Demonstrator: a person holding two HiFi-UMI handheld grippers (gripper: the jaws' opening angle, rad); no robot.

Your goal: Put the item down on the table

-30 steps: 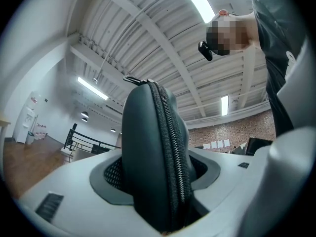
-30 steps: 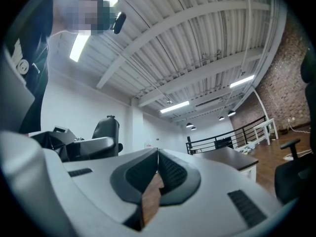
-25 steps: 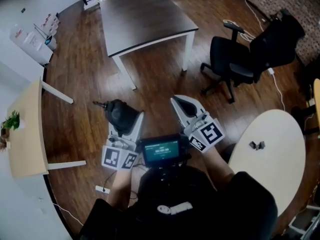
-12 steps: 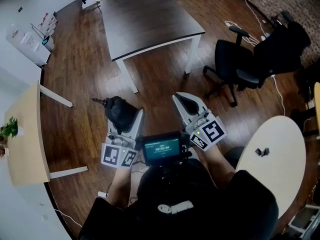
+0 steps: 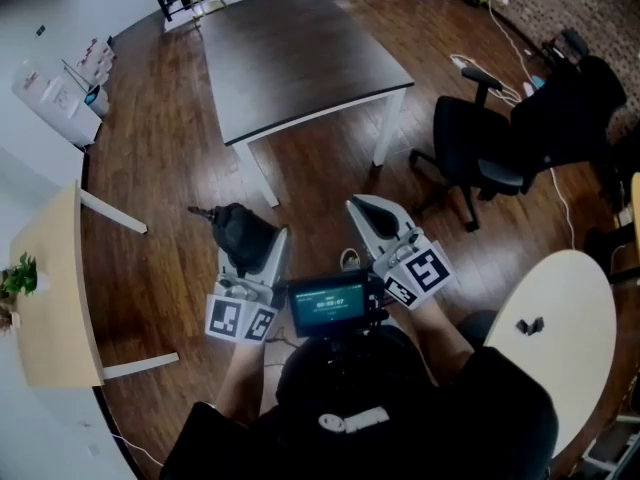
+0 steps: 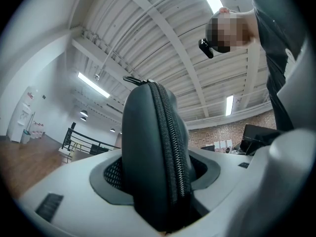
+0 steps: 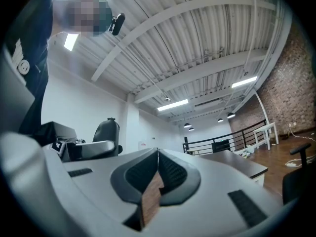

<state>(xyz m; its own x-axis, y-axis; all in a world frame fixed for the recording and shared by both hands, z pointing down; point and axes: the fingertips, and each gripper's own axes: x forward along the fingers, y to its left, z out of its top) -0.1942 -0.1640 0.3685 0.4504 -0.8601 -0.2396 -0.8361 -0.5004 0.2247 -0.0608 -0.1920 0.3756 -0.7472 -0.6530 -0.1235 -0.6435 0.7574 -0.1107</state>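
A dark zippered pouch (image 5: 238, 232) stands upright between the jaws of my left gripper (image 5: 247, 248), which is shut on it. In the left gripper view the pouch (image 6: 154, 152) fills the middle, its zipper facing the camera, and it hides most of the left gripper (image 6: 158, 184). My right gripper (image 5: 366, 209) is beside it on the right, shut with nothing in it; the right gripper (image 7: 158, 174) shows its pads pressed together. Both are held above the wooden floor, short of the dark square table (image 5: 300, 53) ahead.
A black office chair (image 5: 480, 153) stands right of the dark table. A round white table (image 5: 560, 333) with a small dark object (image 5: 530, 325) is at the right. A light wooden table (image 5: 50, 278) with a plant (image 5: 20, 276) is at the left. Cables lie on the floor at the back right.
The dark table and the chair have come nearer in the head view. Both grippers have moved forward together toward the table, the pouch still gripped in the left one.
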